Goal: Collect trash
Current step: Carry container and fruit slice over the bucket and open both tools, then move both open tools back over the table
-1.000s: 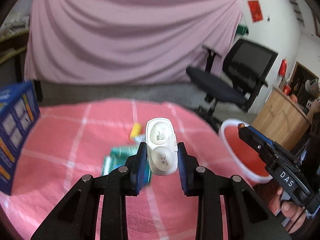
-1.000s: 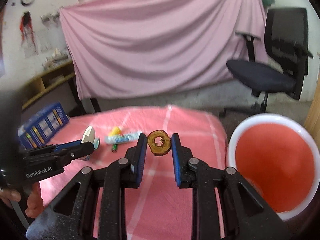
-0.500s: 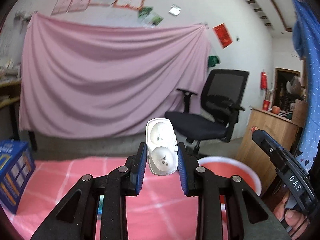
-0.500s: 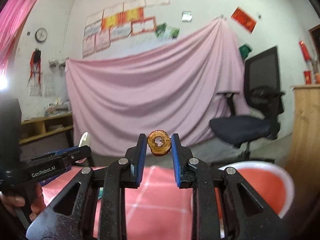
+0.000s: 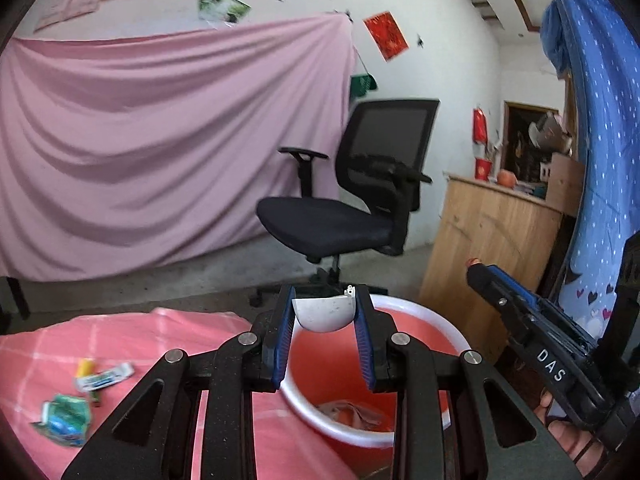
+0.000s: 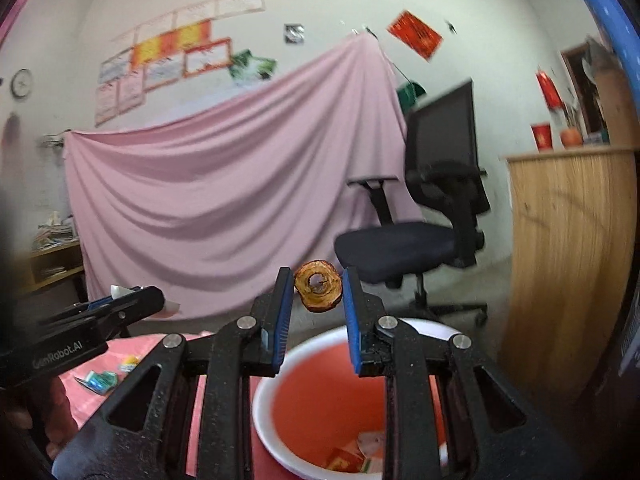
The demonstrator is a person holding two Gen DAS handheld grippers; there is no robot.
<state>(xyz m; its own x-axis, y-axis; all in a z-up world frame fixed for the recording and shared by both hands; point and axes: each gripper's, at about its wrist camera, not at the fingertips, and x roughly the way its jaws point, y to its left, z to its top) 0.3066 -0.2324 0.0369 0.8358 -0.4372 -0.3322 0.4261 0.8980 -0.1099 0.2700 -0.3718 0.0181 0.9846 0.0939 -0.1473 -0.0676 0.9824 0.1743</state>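
Both my tongs have swung from the table to over the bin (image 5: 416, 312), left (image 5: 325, 314) clamped on the case (image 5: 324, 315), right (image 6: 316, 292) on the ring (image 6: 318, 286); next, release both inside.

Soft, even daylight fills both fisheye views, straight lines bow toward dark vignetted corners, and motion blur smears the wooden counter (image 6: 568, 264) and chair (image 6: 436, 216) beyond the right gripper (image 6: 316, 304).
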